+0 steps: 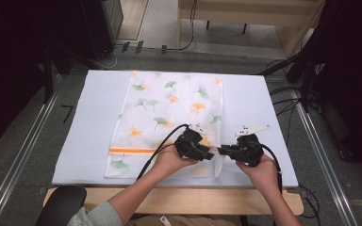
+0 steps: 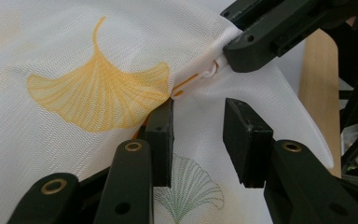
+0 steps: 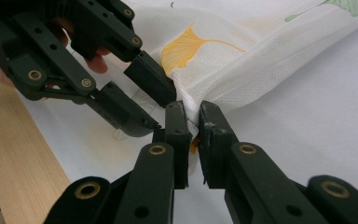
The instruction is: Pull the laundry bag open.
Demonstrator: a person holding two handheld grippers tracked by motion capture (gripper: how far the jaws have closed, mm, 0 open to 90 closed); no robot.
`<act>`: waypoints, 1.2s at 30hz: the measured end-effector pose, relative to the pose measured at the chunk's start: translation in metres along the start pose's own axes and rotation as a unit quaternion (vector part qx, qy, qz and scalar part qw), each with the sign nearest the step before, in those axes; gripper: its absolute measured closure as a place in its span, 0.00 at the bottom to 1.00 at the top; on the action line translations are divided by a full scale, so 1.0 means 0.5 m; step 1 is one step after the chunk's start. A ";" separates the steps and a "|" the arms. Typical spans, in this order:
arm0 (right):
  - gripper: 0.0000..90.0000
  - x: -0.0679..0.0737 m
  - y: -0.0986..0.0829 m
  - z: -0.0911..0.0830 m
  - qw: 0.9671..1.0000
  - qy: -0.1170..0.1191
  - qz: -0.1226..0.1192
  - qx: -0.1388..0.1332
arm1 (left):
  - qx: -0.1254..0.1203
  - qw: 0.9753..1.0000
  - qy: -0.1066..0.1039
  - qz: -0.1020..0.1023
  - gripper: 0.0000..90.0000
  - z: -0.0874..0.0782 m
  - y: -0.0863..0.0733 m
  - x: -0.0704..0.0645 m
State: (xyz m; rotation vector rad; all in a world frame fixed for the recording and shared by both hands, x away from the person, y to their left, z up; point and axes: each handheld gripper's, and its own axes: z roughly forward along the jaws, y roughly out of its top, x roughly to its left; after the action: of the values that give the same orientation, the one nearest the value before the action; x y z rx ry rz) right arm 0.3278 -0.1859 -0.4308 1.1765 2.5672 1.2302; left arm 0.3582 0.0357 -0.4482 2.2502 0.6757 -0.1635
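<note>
The cloth [image 1: 169,117] carries ginkgo leaves and no writing, and lies flat on the white worktop [image 1: 94,122]. At its near right corner, the left hand-held gripper [image 2: 198,135] stands spread over the fabric. Just right of it, the right hand-held gripper [image 3: 193,123] pinches the bunched cloth edge.

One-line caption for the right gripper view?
Right gripper pinches the ginkgo-print cloth edge while the open left gripper waits alongside.

I'm seeing thin, matt woven cloth [image 2: 74,56] with a fine mesh grain and printed leaves. My right claw [image 3: 193,121] is matt black plastic with brass-coloured rivets; the left claw [image 2: 198,135] looks the same. The counter [image 1: 94,117] has a smooth white matt top and pale wood along its near edge.
</note>
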 end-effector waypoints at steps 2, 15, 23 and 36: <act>0.94 0.002 0.001 -0.002 1.000 0.004 -0.005 -0.001 | -0.002 1.000 -0.003 0.004 0.70 -0.002 0.000 0.001; 0.94 0.003 0.002 0.007 1.000 -0.005 -0.006 0.015 | -0.005 1.000 -0.027 0.009 0.78 -0.001 0.003 -0.012; 0.95 0.009 0.005 0.007 1.000 0.003 -0.006 0.012 | -0.002 1.000 -0.014 0.012 0.82 0.005 0.003 -0.008; 0.95 0.012 0.007 0.007 1.000 0.008 -0.005 0.011 | -0.001 1.000 -0.008 -0.011 1.00 0.006 0.006 -0.008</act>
State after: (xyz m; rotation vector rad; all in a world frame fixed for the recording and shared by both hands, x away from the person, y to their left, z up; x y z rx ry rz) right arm 0.3269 -0.1785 -0.4295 1.1621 2.6017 1.2169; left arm 0.3563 0.0303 -0.4470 2.2374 0.6909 -0.1912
